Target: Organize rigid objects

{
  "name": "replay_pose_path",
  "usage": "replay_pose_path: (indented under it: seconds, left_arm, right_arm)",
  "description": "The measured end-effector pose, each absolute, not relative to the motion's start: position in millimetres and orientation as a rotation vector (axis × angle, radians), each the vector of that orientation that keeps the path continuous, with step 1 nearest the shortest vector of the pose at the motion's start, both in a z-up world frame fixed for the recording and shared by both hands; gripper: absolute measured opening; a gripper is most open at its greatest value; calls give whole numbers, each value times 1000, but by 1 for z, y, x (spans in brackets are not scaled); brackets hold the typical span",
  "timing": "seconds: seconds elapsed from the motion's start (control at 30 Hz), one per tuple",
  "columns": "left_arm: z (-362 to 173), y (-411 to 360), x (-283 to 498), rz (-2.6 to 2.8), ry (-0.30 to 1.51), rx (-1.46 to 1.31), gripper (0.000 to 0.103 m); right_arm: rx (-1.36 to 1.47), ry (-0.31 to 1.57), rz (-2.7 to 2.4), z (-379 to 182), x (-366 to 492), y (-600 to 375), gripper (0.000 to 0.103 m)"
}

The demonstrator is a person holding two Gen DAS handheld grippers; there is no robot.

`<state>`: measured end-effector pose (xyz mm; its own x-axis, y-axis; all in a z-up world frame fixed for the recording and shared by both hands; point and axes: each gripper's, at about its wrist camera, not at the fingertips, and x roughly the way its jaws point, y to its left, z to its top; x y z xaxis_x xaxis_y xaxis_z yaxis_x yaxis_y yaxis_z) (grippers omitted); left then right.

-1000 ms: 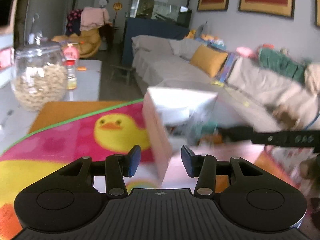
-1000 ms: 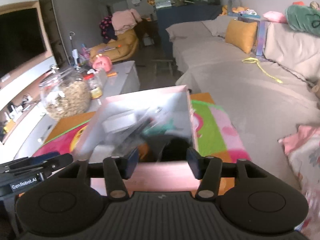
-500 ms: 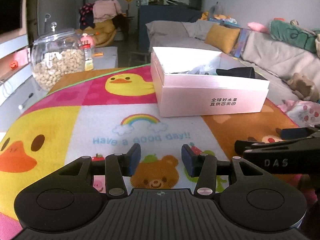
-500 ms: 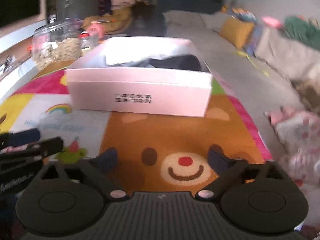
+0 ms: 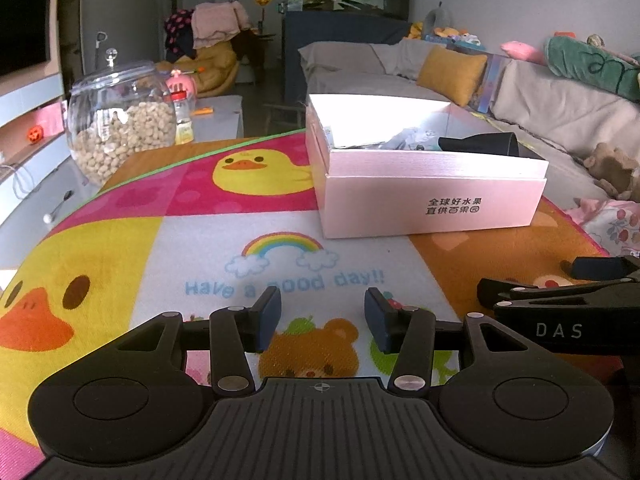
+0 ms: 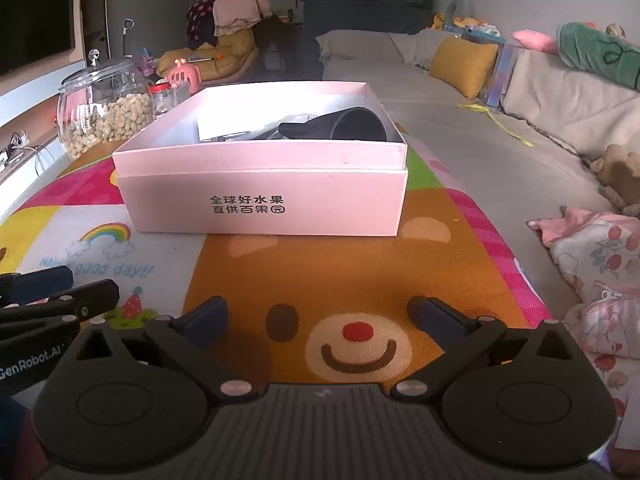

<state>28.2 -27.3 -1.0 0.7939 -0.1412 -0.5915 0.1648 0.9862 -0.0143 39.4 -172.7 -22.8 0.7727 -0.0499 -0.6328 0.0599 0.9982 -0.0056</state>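
Note:
A pink open box point(image 5: 432, 204) point(image 6: 264, 196) with black print stands on the cartoon play mat point(image 5: 200, 248) point(image 6: 352, 264). Inside it lie a black cone-shaped object point(image 5: 480, 145) point(image 6: 344, 125), a white sheet point(image 6: 240, 122) and other small items I cannot make out. My left gripper point(image 5: 320, 316) is open and empty, low over the mat in front of the box. My right gripper point(image 6: 318, 316) is open wide and empty, over the bear face on the mat, well short of the box. Each gripper shows at the edge of the other's view.
A glass jar of nuts point(image 5: 120, 124) point(image 6: 104, 114) stands at the mat's far left, a small red-capped jar point(image 5: 183, 118) behind it. A grey sofa point(image 5: 560, 112) with cushions runs along the right. Floral fabric point(image 6: 592, 252) lies by the mat's right edge.
Both grippers have pulled back from the box, which now rests on the mat. The right gripper has opened wide. Since half a second ago the views have hardly shifted.

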Motion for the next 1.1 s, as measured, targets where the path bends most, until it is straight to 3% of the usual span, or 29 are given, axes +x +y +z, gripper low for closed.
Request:
replay_pose_path:
  seconds: [1.1]
  left_arm:
    - [-1, -27, 28, -166, 633, 33, 52]
  right_arm:
    - [17, 684, -54, -24, 43, -174, 103]
